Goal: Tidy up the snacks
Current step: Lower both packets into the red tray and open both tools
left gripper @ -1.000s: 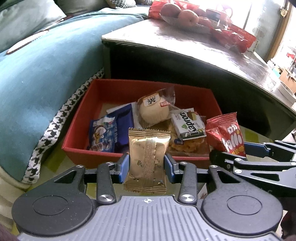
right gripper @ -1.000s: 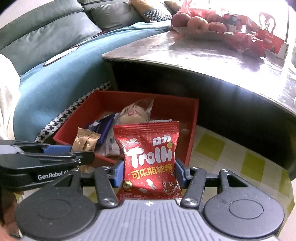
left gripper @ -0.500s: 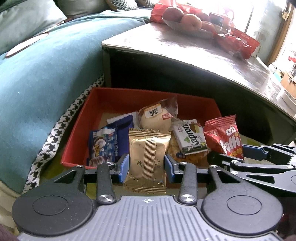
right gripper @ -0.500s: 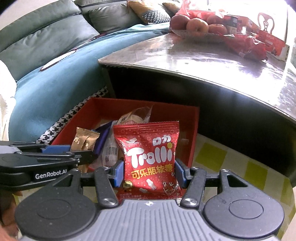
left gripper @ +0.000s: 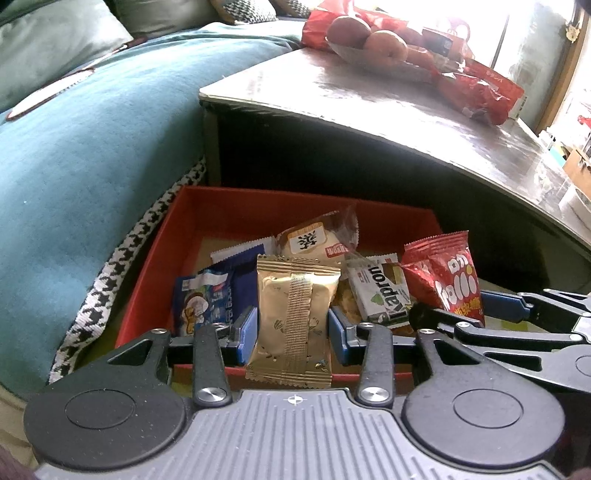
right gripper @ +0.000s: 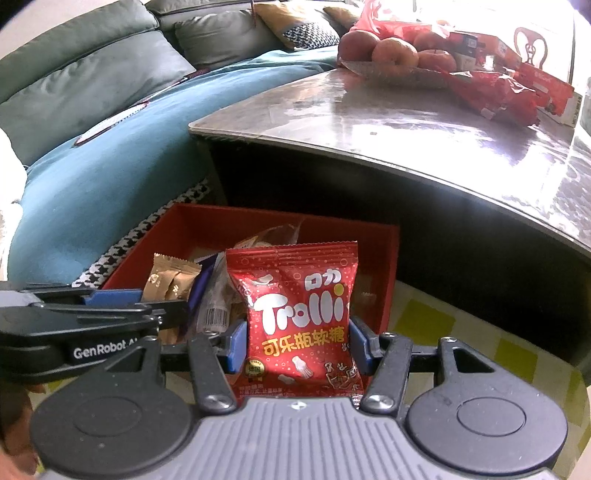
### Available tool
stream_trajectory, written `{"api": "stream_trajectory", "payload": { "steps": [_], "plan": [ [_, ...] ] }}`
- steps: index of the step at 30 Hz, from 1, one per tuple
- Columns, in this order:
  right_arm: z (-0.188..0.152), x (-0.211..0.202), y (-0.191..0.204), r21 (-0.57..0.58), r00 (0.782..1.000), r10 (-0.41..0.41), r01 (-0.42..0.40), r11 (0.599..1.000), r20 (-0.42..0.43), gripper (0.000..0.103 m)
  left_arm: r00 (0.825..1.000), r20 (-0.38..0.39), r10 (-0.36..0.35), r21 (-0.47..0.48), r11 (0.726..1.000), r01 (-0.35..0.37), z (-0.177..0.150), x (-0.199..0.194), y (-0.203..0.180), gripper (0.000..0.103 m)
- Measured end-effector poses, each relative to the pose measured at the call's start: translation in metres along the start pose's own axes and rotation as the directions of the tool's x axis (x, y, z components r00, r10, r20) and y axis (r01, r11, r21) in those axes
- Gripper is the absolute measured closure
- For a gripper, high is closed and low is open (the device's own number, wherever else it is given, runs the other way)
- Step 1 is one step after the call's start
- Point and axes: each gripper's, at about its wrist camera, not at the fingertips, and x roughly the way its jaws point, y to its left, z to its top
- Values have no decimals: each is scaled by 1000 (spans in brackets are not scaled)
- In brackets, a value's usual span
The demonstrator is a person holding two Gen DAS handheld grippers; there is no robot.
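Both hands carry snacks above the red box (left gripper: 192, 218), left gripper (left gripper: 291, 328) jaws clamping a gold packet (left gripper: 295, 317), right gripper (right gripper: 295, 341) jaws clamping a Trolli gummy bag (right gripper: 299, 314), each probably needing release inside

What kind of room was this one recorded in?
Probably a home living room: a teal-covered sofa with cushions, a low coffee table holding a dish of apples, and a red snack box on the floor.

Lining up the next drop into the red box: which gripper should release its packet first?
Probably left. The left gripper holds the gold packet over the red box; the right gripper, with the Trolli bag, sits nearer the box's right wall.
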Motion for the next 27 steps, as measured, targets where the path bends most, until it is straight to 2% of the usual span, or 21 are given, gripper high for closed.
{"api": "stream_trajectory", "payload": {
  "steps": [27],
  "plan": [
    [7, 35, -2, -1, 1000, -13, 13, 1000, -13, 46, 999, -28, 40, -7, 999, -40, 11, 32, 5, 54]
  ]
}}
